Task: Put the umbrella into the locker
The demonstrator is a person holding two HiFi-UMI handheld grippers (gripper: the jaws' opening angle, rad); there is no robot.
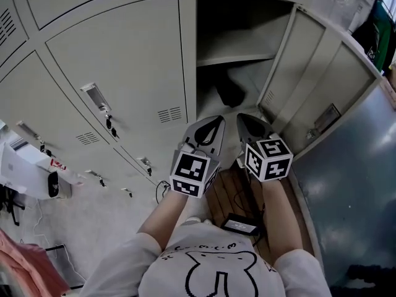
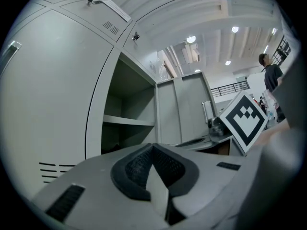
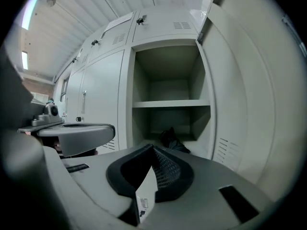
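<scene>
The folded dark umbrella [image 1: 229, 92] lies on the floor of the open locker [image 1: 243, 39], below its shelf [image 1: 235, 58]. In the right gripper view the umbrella [image 3: 173, 140] sits at the back of the lower compartment. My left gripper [image 1: 209, 125] and right gripper [image 1: 248, 122] hover side by side just in front of the locker opening, outside it. Both point level at the locker. The left gripper [image 2: 152, 148] has its jaws together with nothing between them. The right gripper [image 3: 153, 150] is likewise shut and empty, apart from the umbrella.
The locker door [image 1: 322, 85] stands swung open at the right. Closed lockers [image 1: 124, 60] with keys [image 1: 109, 124] in their locks fill the left. A black device [image 1: 241, 224] lies on a wooden surface under my arms. A person [image 2: 271, 71] stands far off.
</scene>
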